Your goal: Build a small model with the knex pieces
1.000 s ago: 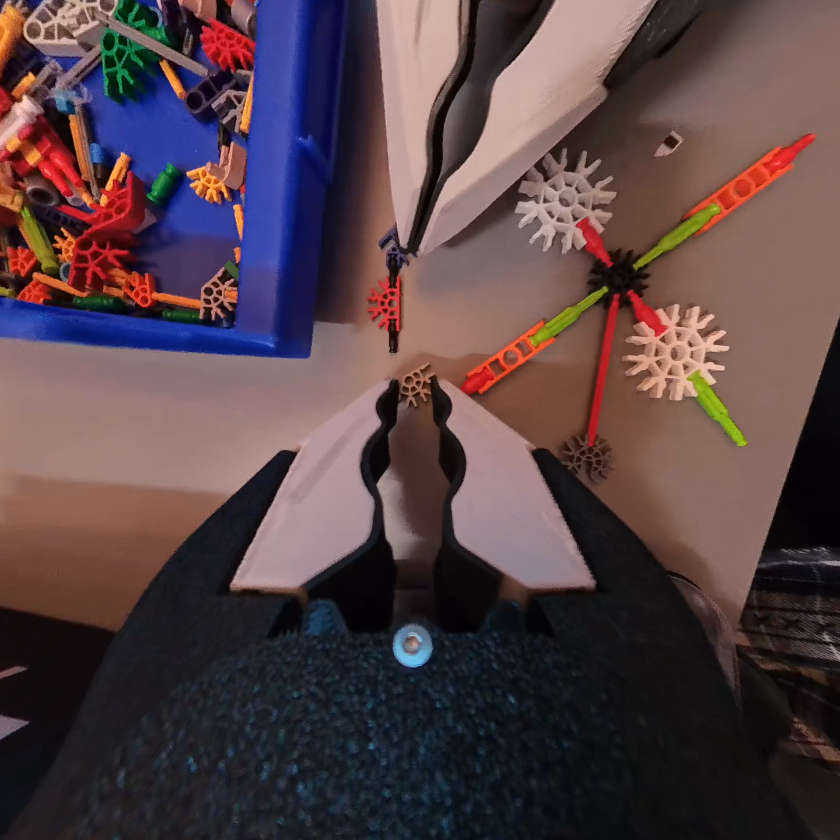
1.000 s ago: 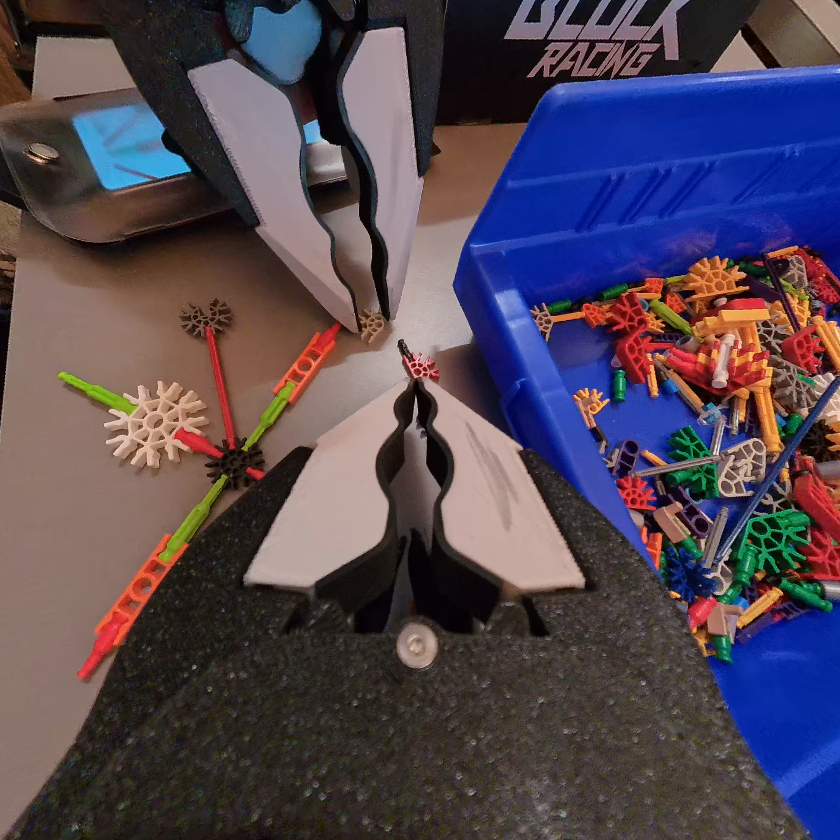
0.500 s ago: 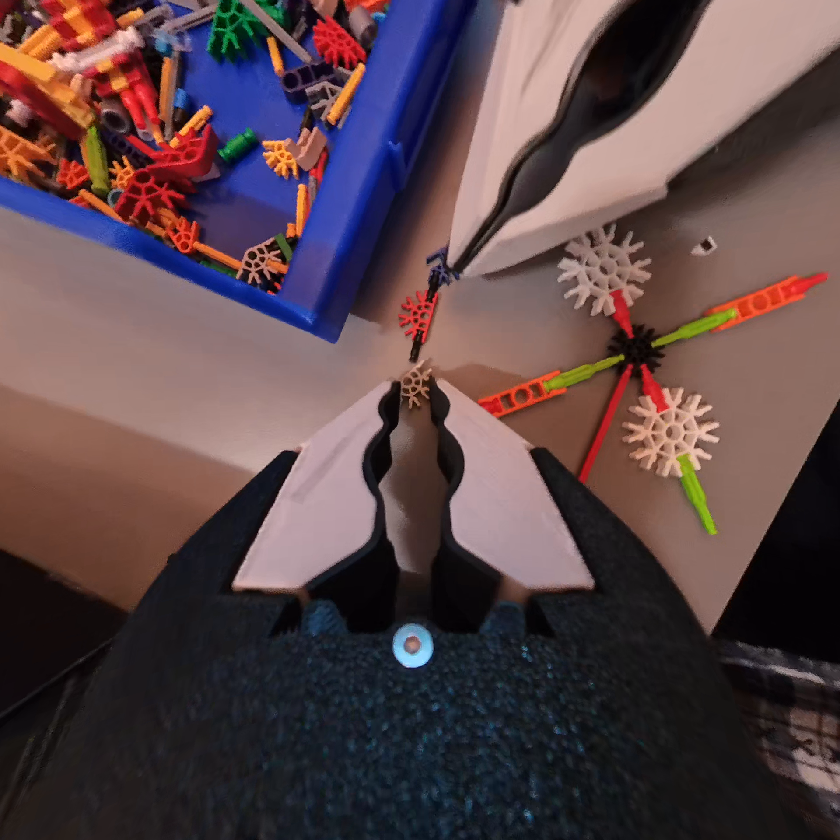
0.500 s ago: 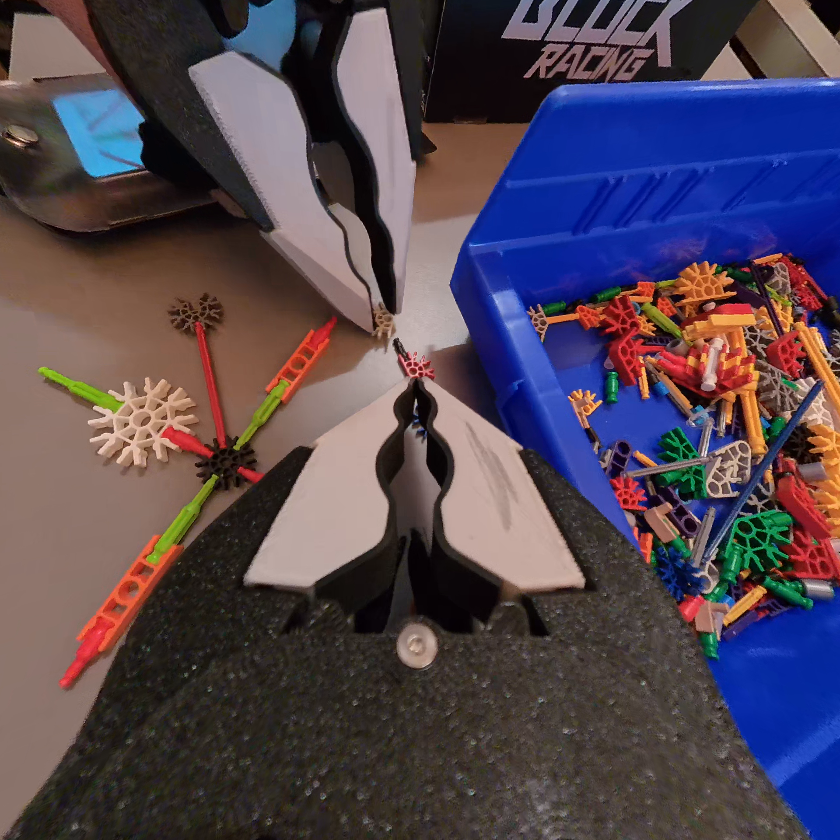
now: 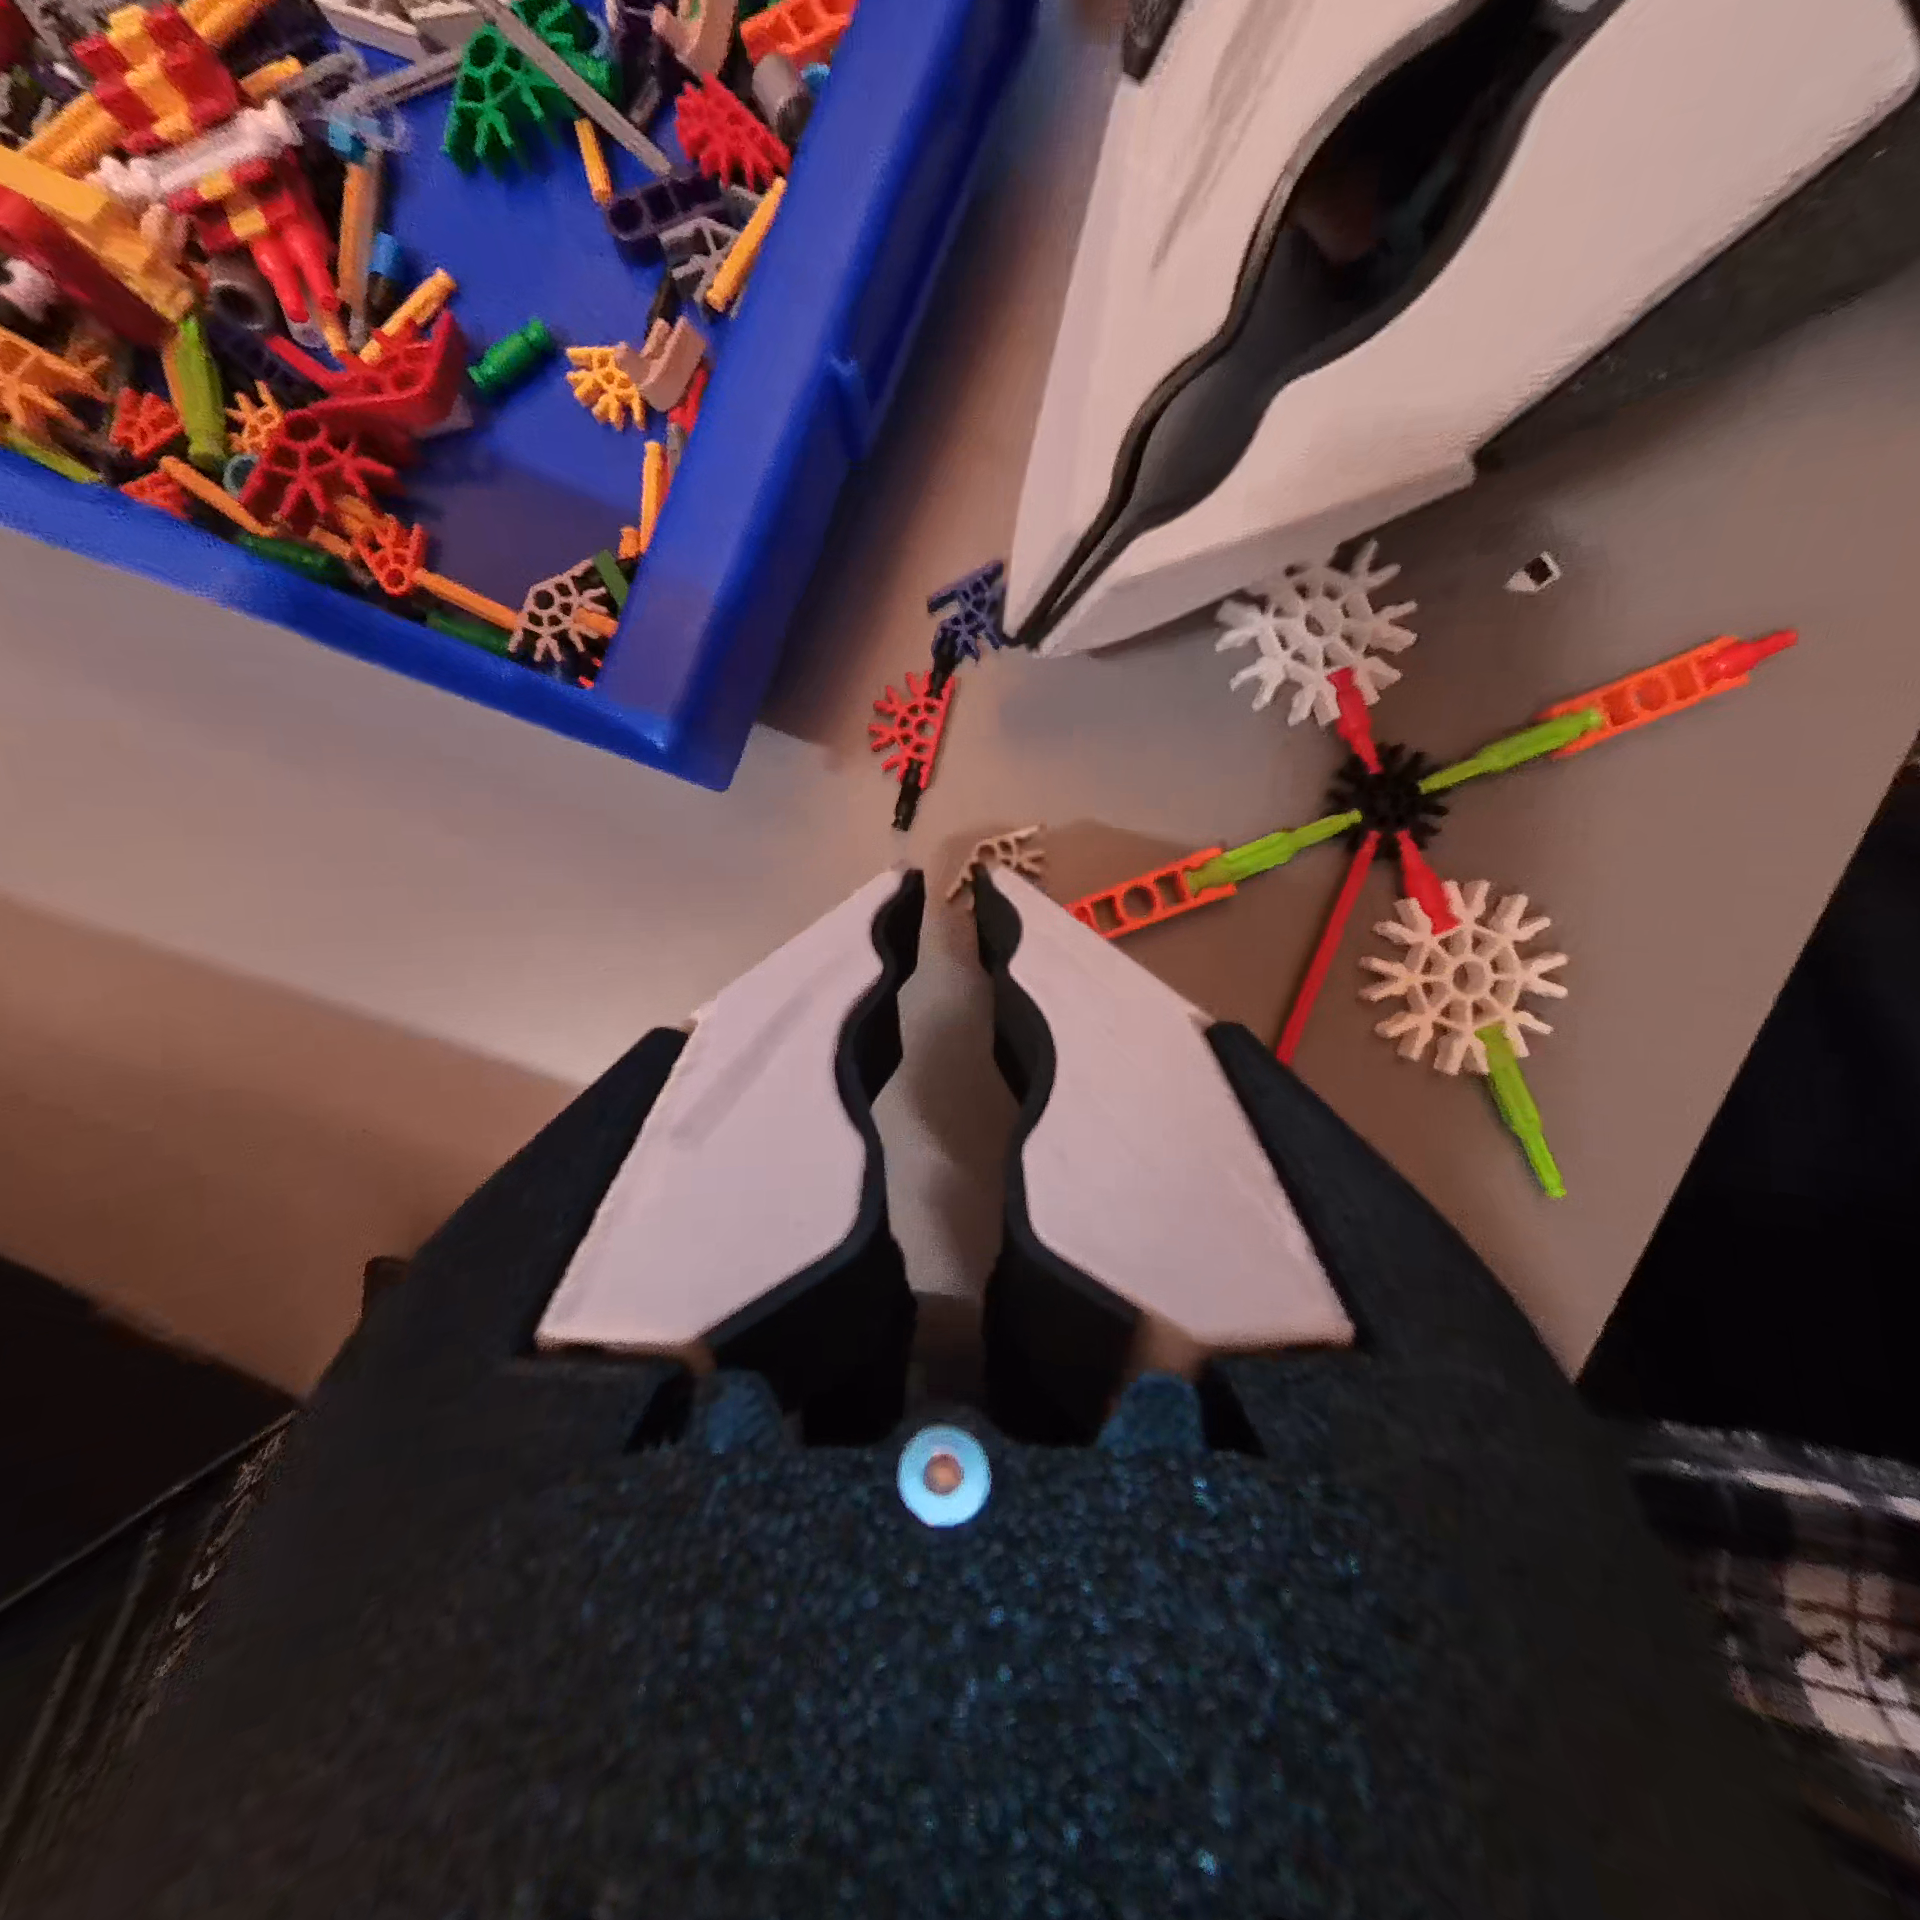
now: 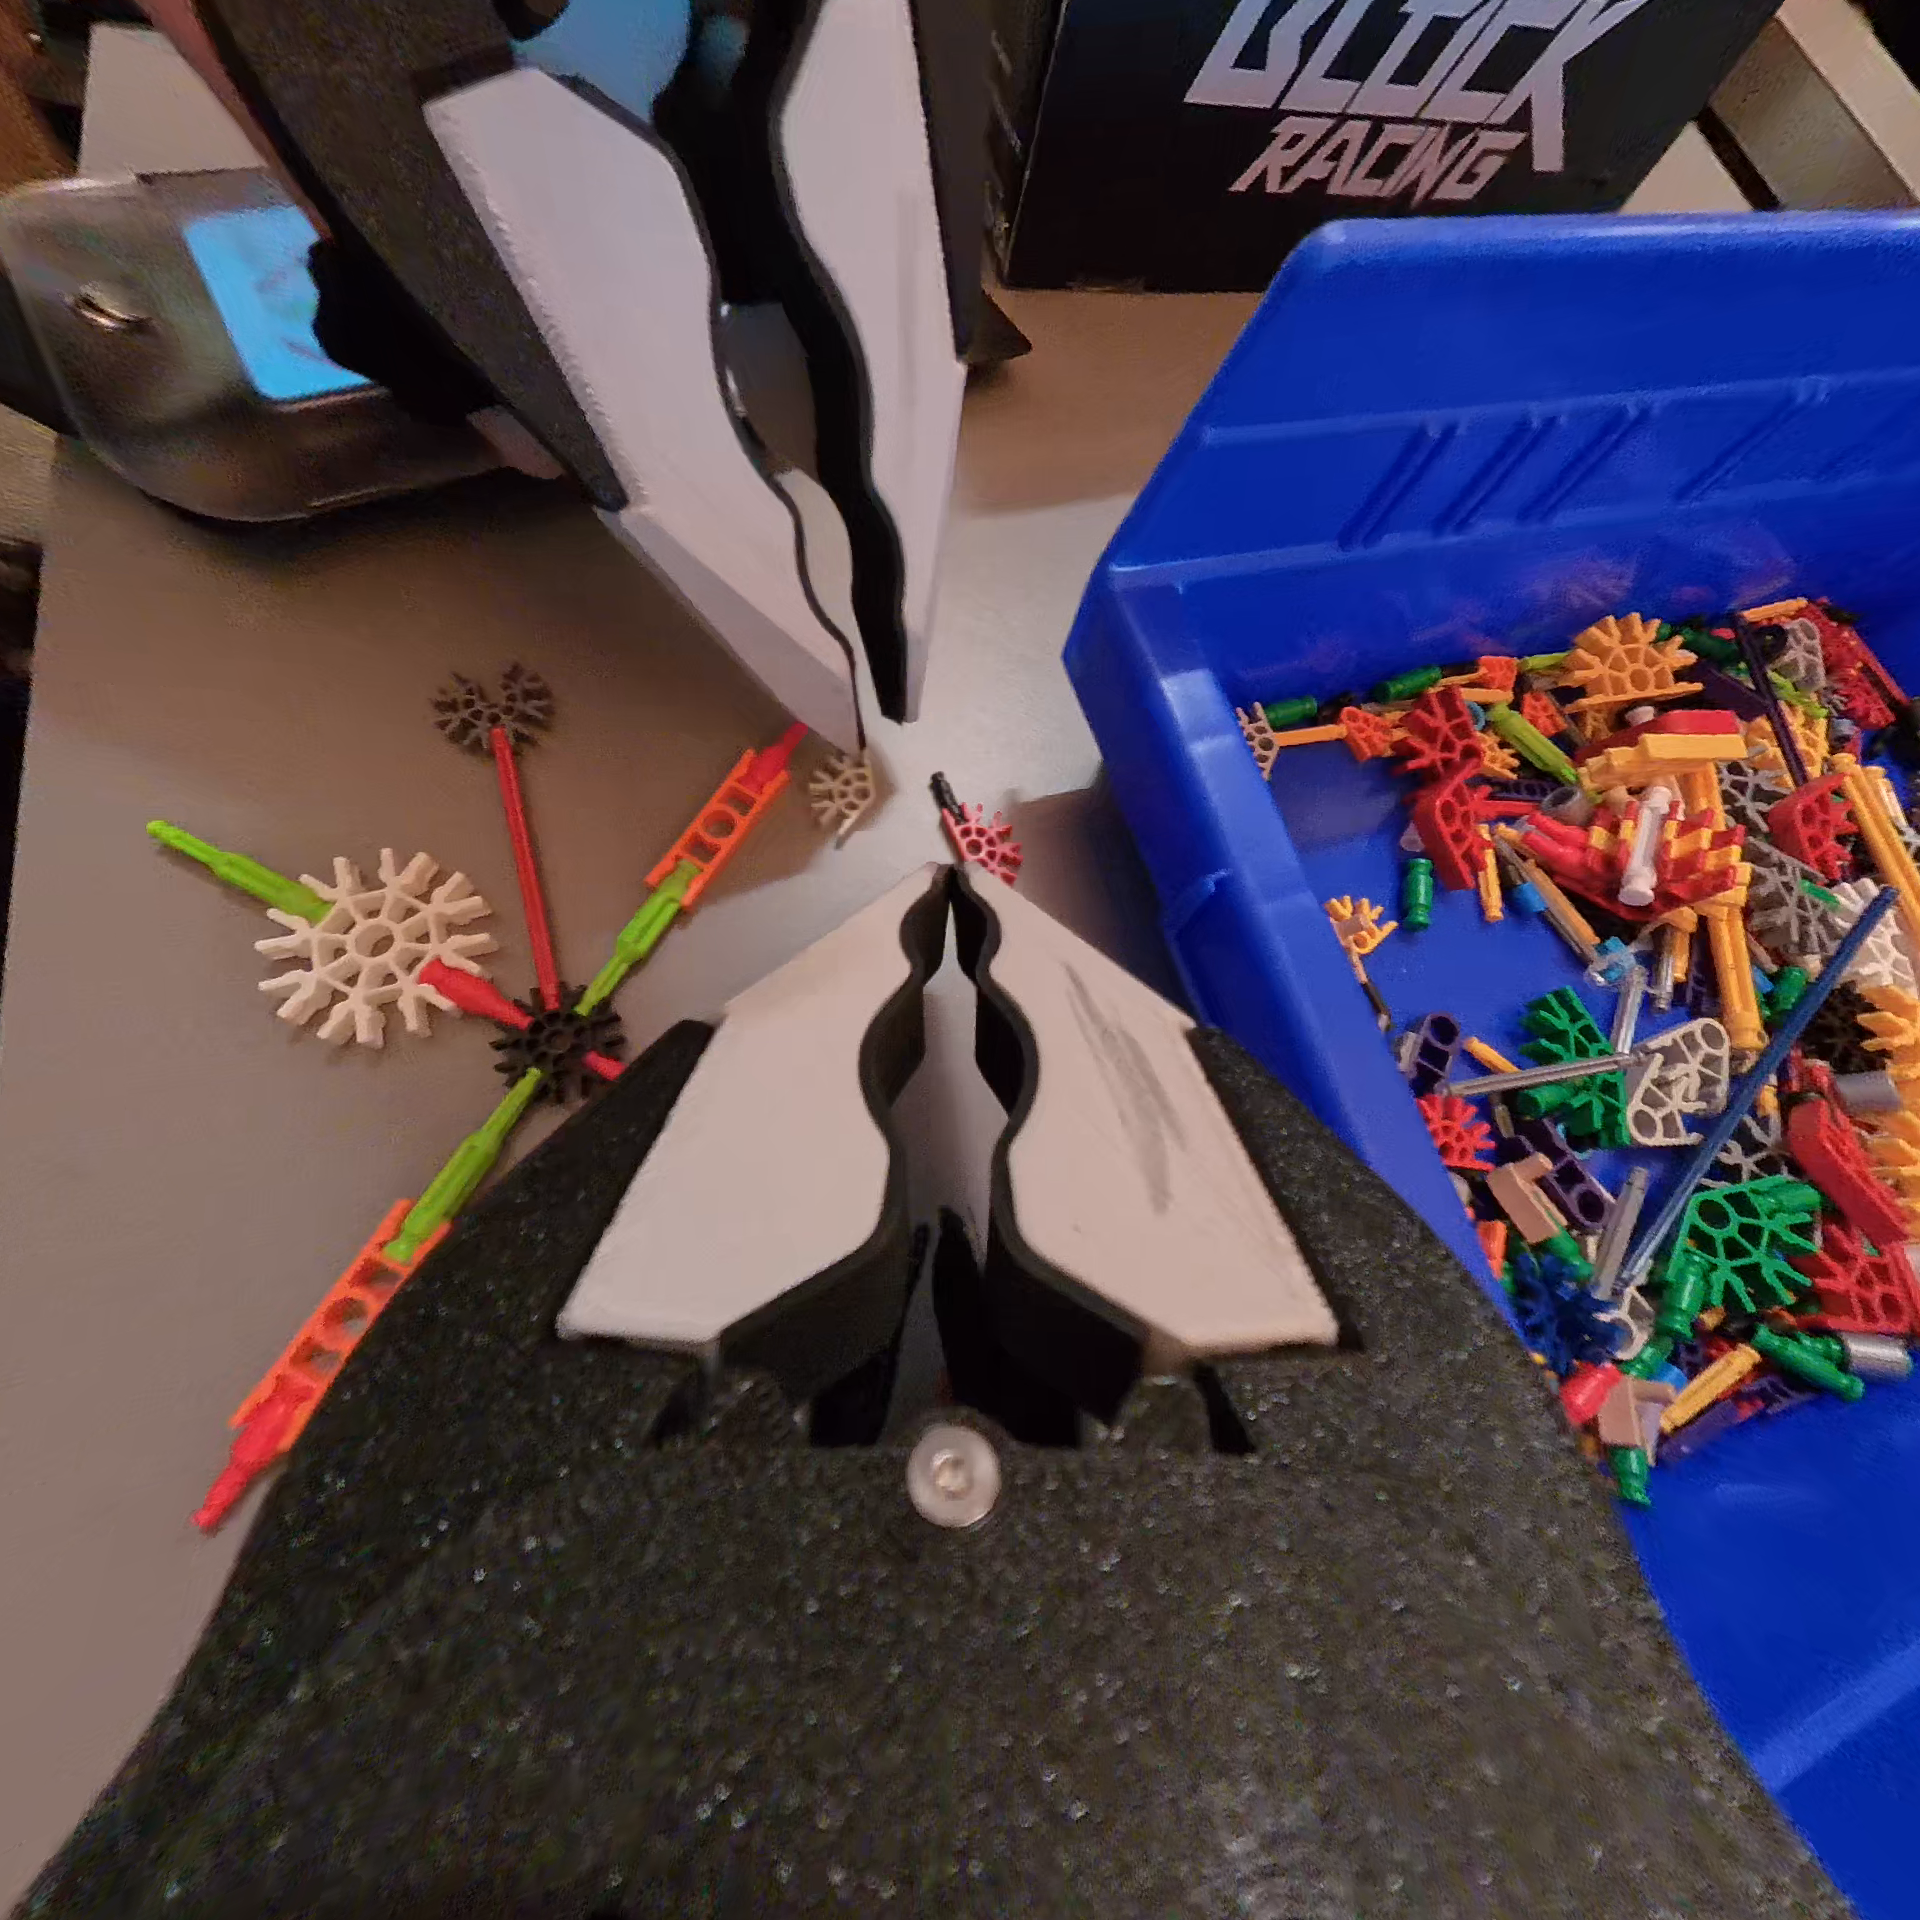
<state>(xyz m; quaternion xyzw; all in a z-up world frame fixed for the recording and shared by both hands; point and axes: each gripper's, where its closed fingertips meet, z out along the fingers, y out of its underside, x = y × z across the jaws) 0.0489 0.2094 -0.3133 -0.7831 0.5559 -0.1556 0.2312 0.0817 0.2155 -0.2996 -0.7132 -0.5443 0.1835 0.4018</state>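
A: Where did we log the tan piece [image 5: 997,854]?
B: On the table [image 5: 312,831], just beside our left gripper's [image 5: 943,891] right fingertip. Jaws narrowly apart, empty.
A: Right gripper [image 6: 951,883]?
B: Pinched shut on the blue piece [image 5: 968,613] of a short black rod [image 5: 907,805] carrying a red piece [image 5: 912,722], near the blue bin [image 5: 727,582].

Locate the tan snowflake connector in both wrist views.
Left wrist view: tan snowflake connector just above centre, at the right fingertip of that view's own hand-held gripper.
Right wrist view: left of centre, on the table under the far gripper's tips.
Shared landmark: black hub of the rod star.
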